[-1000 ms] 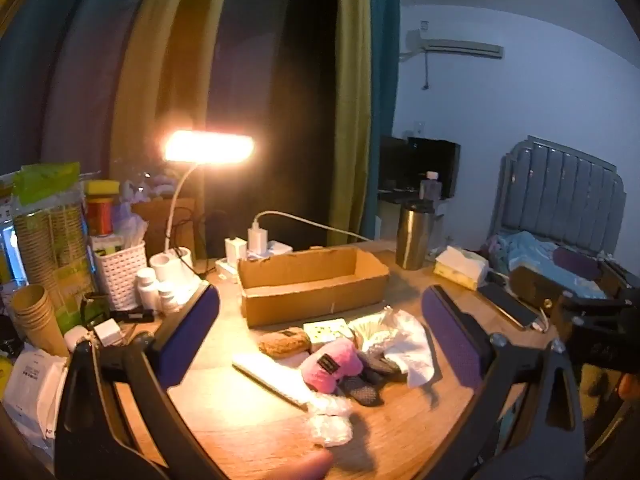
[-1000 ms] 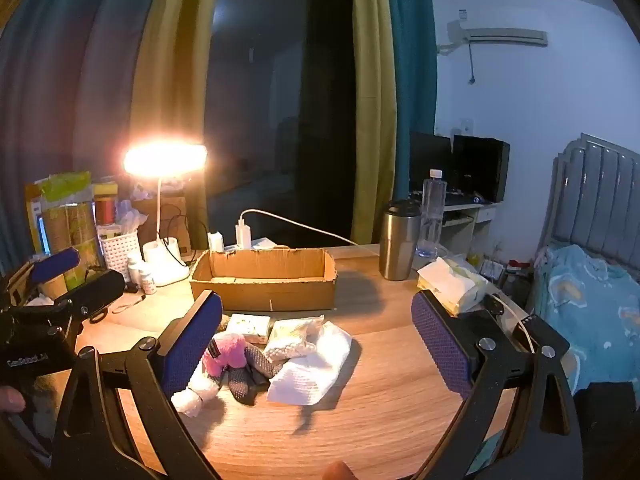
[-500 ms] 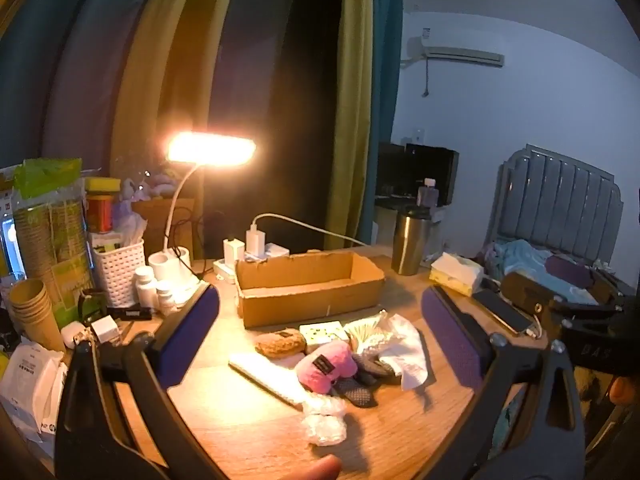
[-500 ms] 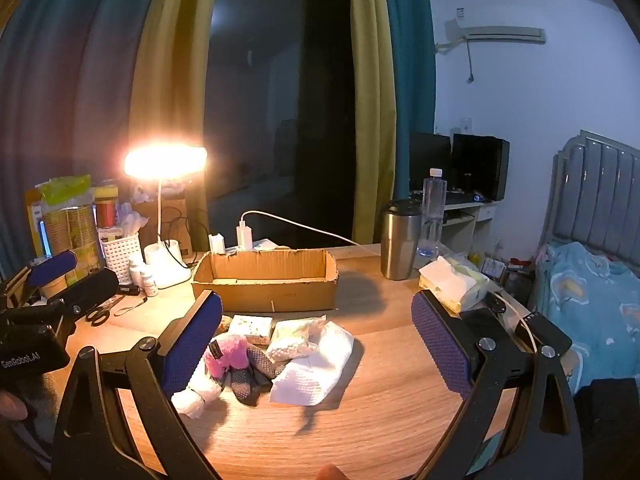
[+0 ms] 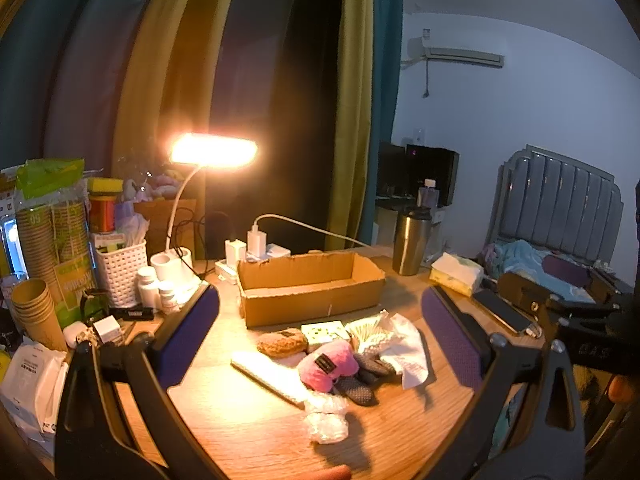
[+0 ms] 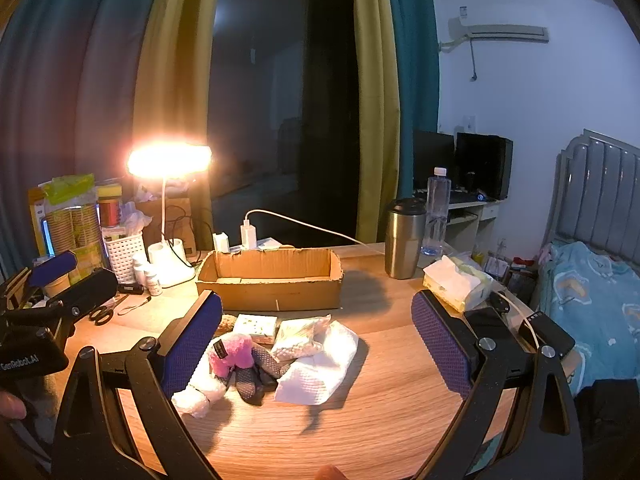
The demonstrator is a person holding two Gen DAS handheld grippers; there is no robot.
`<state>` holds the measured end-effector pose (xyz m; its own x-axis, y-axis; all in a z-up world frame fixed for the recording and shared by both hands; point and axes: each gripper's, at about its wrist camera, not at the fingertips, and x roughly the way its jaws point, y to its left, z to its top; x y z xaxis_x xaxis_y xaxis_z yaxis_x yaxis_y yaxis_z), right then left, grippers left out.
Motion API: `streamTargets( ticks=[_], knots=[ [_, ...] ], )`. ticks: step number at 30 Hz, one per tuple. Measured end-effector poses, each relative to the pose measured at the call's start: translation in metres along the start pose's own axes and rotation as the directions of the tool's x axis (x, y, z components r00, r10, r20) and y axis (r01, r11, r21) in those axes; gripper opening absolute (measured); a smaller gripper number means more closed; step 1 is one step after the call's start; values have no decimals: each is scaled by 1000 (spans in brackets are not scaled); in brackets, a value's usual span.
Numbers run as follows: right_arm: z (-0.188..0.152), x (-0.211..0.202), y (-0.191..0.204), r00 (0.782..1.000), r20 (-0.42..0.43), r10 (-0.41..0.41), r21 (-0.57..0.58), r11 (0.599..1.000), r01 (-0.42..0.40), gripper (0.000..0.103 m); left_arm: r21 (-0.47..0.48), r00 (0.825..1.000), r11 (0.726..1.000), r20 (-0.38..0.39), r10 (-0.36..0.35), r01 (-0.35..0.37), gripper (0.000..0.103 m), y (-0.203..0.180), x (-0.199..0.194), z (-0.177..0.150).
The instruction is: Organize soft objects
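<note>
A heap of soft things lies on the wooden table (image 5: 256, 432) in front of an empty cardboard box (image 5: 312, 292) (image 6: 276, 280): a pink plush (image 5: 328, 366) (image 6: 234, 354), dark grey socks (image 5: 360, 380) (image 6: 256, 372), a brown knit pad (image 5: 282, 343), a white cloth (image 5: 408, 352) (image 6: 320, 364), bubble wrap (image 5: 326, 420) (image 6: 198, 394) and a small printed pack (image 5: 322, 330) (image 6: 256, 324). My left gripper (image 5: 320, 332) is open and empty above the heap. My right gripper (image 6: 318, 340) is open and empty, also held short of the heap.
A lit desk lamp (image 5: 214, 152), a white basket (image 5: 120, 272), paper cups (image 5: 36, 312), pill bottles and chargers crowd the table's left back. A steel tumbler (image 5: 412, 240), tissue pack (image 6: 456, 282) and phone (image 5: 504, 312) stand right. A bed (image 6: 592, 296) is beyond.
Both grippers have drifted slightly; the heap sits a little higher in the left wrist view. Nothing on the table has moved and both stay open.
</note>
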<state>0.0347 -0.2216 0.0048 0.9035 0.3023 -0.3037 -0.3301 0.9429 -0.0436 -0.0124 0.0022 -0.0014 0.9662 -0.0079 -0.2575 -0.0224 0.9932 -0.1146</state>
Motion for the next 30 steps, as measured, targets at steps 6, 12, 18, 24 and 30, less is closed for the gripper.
streamTargets(
  ticks=[6,12,18,24,30],
  knots=[
    [0,-1,2,1000,-2,4,-3,1000,-4,97,2,1000,1000,4,-8,8,102,-2,-1,2],
    [2,-1,2,1000,-6,5,-3,1000,-5,97,-2,1000,1000,4,-7,7,102,-2,-3,0],
    [1,-1,1,1000,-6,5,-1,1000,-5,97,-7,1000,1000,3,-5,5,102,-1,-4,0],
    [1,-1,2,1000,-12,15,3,1000,-15,97,-14,1000,1000,-4,-4,4,102,2,-3,2],
    [1,-1,1,1000,-19,22,7,1000,-22,97,-11,1000,1000,-4,-5,4,102,3,-3,2]
  ],
)
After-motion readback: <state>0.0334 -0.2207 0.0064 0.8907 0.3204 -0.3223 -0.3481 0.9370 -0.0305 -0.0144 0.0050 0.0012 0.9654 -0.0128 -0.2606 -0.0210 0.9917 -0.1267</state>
